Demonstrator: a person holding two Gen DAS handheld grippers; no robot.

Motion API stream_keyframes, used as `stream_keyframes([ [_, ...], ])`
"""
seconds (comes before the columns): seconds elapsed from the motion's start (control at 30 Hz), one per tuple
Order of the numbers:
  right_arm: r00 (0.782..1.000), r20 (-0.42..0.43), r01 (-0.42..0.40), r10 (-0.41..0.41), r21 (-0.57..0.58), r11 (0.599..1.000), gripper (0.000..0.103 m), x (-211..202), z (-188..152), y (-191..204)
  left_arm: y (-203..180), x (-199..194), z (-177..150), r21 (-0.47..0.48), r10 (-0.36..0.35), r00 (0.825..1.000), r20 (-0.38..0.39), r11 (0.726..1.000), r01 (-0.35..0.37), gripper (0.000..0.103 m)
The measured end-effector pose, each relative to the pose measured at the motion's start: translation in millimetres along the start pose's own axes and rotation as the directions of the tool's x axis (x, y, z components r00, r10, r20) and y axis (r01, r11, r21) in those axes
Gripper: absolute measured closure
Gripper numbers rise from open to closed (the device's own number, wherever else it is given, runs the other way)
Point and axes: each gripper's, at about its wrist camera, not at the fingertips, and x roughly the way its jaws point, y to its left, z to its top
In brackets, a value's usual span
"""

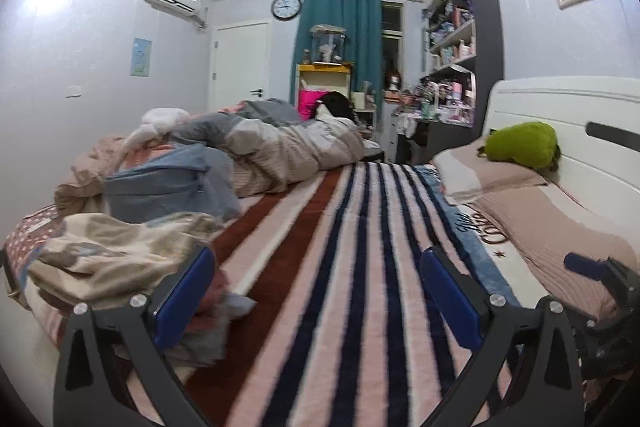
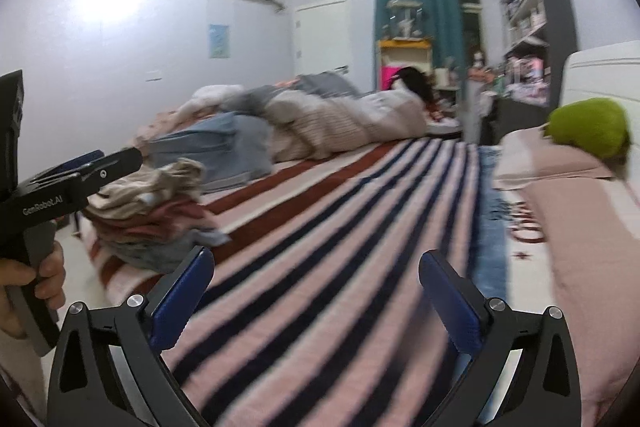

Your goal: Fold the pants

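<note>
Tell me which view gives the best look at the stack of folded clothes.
The right wrist view: the stack of folded clothes shows whole from the side, layers visible, beside the left claw. In the left wrist view the stack sits close, partly hidden behind the claw's finger.

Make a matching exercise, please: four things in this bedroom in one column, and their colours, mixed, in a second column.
Things:
1. curtain
2. plush toy on the pillow
3. gripper pads
4. headboard

Colours:
a. white
b. dark blue
c. teal
d. bright green

Pairs: 1-c, 2-d, 3-b, 4-a
</note>
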Motion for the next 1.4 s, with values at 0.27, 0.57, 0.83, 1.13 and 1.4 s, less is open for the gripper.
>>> stream_keyframes([
  [0.27, 0.996, 0.06, 0.069, -0.069, -0.004, 0.998, 0.001, -36.3, -13.9, -38.2, -56.4, 9.0, -9.2, 0.037, -0.036, 0.999, -0.02, 0.999, 0.037, 0.001],
  [0.57, 0.992, 0.091, 0.081, -0.083, 0.029, 0.996, 0.001, -46.0, -16.5, -53.3, -65.4, 12.7, -11.4, 0.045, -0.042, 0.999, -0.025, 0.998, 0.043, 0.001],
  [0.83, 0.993, 0.094, 0.075, -0.077, 0.031, 0.997, 0.001, -49.0, -16.7, -54.3, -60.7, 15.3, -13.3, 0.042, -0.035, 0.999, -0.031, 0.998, 0.036, 0.001],
  [1.13, 0.993, 0.095, 0.074, -0.077, 0.033, 0.997, 0.001, -49.9, -15.5, -50.9, -57.3, 15.6, -14.4, 0.041, -0.021, 1.0, -0.023, 0.999, 0.022, 0.001],
  [1.4, 0.993, 0.094, 0.071, -0.073, 0.031, 0.997, 0.001, -49.4, -14.6, -49.1, -56.7, 14.3, -14.8, 0.041, -0.012, 1.0, -0.016, 0.999, 0.012, 0.001],
])
